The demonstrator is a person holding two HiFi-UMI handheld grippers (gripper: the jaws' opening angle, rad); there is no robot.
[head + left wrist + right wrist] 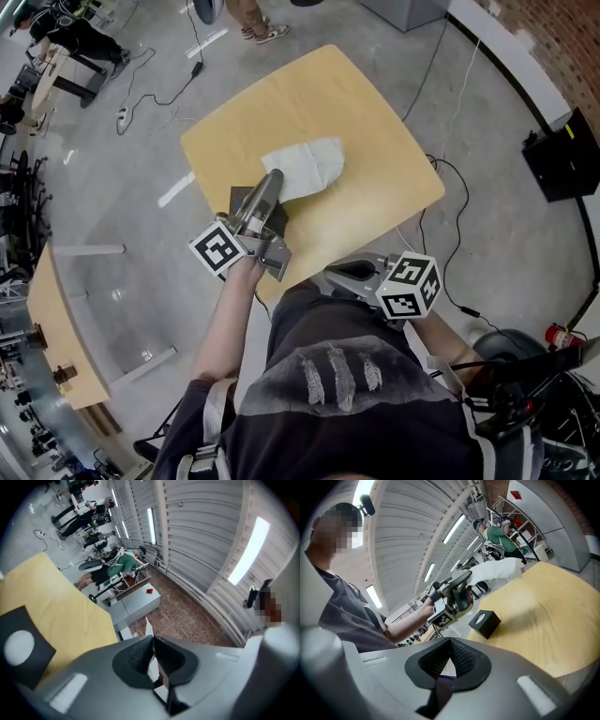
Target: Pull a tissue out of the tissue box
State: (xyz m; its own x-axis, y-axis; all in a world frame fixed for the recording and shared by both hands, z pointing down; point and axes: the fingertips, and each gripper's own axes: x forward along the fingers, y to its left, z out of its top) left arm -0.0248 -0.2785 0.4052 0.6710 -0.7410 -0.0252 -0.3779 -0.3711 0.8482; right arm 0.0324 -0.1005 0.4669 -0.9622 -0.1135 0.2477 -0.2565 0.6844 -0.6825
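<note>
Left gripper's (273, 178) jaws clamp tissue (306, 165) above table (380, 141); right gripper's (336, 274) meet beyond its edge.

the far and right parts of the wooden table (384, 150) lie bare, so a gripper could sweep across there unhindered. the black tissue box (240, 202) stands near the table's near left edge, and over it hangs the left gripper (273, 177), clamped on a white tissue (307, 165) that trails out above the middle of the top. the right gripper (336, 274), jaws together, sits off the near edge close to the person's body, with open tabletop between it and the box.
</note>
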